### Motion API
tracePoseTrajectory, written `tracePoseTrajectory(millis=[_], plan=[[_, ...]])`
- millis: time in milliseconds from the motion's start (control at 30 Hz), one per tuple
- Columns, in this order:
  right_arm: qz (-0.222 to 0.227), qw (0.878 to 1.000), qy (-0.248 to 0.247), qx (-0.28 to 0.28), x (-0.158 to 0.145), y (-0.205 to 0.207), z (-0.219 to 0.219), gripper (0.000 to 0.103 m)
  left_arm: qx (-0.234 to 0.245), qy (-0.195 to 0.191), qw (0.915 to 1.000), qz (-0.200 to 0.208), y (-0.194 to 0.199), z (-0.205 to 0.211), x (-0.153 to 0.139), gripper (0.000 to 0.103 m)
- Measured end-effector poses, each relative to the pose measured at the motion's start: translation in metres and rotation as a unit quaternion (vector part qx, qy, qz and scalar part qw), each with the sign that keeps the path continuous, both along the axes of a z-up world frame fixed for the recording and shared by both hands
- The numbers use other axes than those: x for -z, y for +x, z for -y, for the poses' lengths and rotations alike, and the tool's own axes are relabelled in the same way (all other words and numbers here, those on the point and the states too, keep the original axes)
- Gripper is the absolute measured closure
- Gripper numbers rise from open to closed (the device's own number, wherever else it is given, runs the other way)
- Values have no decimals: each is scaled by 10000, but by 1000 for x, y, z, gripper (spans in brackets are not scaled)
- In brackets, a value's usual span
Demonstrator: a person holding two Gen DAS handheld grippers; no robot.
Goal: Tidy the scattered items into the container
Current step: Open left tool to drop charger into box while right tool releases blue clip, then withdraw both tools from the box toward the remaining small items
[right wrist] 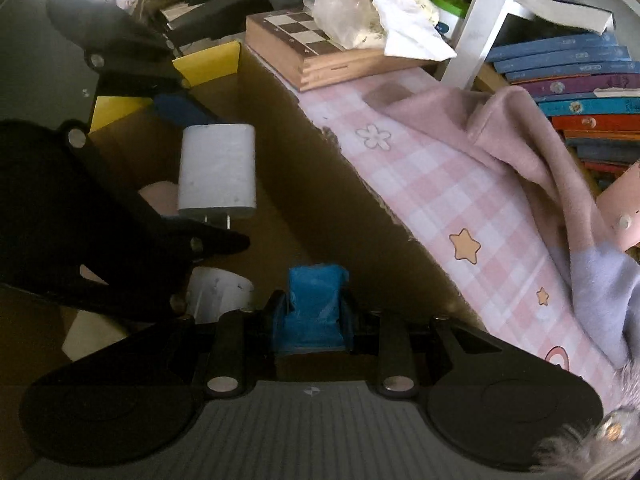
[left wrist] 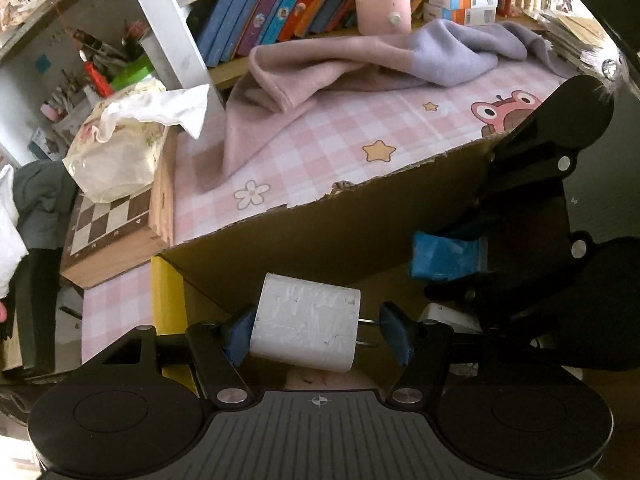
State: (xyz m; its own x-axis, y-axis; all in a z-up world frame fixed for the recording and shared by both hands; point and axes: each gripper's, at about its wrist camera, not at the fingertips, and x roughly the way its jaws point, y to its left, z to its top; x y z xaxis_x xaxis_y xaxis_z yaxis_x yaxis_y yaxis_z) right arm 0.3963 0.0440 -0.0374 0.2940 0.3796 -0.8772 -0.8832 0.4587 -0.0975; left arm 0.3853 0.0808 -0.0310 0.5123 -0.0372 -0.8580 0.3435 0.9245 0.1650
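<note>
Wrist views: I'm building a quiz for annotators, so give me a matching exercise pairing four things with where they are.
Things:
1. white charger
2. blue packet
3. tissue pack
4. pink cloth

Places:
A. on the chessboard box
B. in the right gripper
C. on the checked table cover
D. in the left gripper

Pairs: 1-D, 2-B, 3-A, 4-C

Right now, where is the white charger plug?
The white charger plug sits between the left gripper jaws, above the open cardboard box, left of the right gripper holding a blue packet.
</note>
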Motion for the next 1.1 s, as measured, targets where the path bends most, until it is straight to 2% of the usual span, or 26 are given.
tracePoseTrajectory(millis=[133,233,300,400,533,600,667,833,967,1100], plan=[[69,9998,183,32,-6,-2,4,73,-32,113,9998,137,-5,-2,-5,32],[143,9987,434,228,-15,-4,14,66,-45,-21,9998,209,-13,-6,-14,27],[152,9973,615,367,-24,-8,23,66,-45,-65,9995,292,-22,-6,-20,27],[277,9947,853,506,-40,-18,37,66,-47,-71,9984,554,-41,-3,-32,27],[495,9901,1141,643,-64,-40,53,66,-92,-277,9947,990,-72,4,-55,27],[583,9875,1295,688,-75,-52,61,66,-107,-335,9915,1250,-90,8,-69,26],[672,9844,1456,722,-86,-67,69,65,-115,-366,9882,1486,-107,11,-80,20],[956,9744,1831,884,-108,-104,91,61,-253,-511,9789,1964,-153,12,-104,18],[1217,9649,2046,1108,-120,-134,113,59,-609,-728,9696,2257,-191,5,-116,15],[1444,9512,2258,1527,-125,-166,141,55,-1014,-838,9600,2472,-230,1,-116,13]])
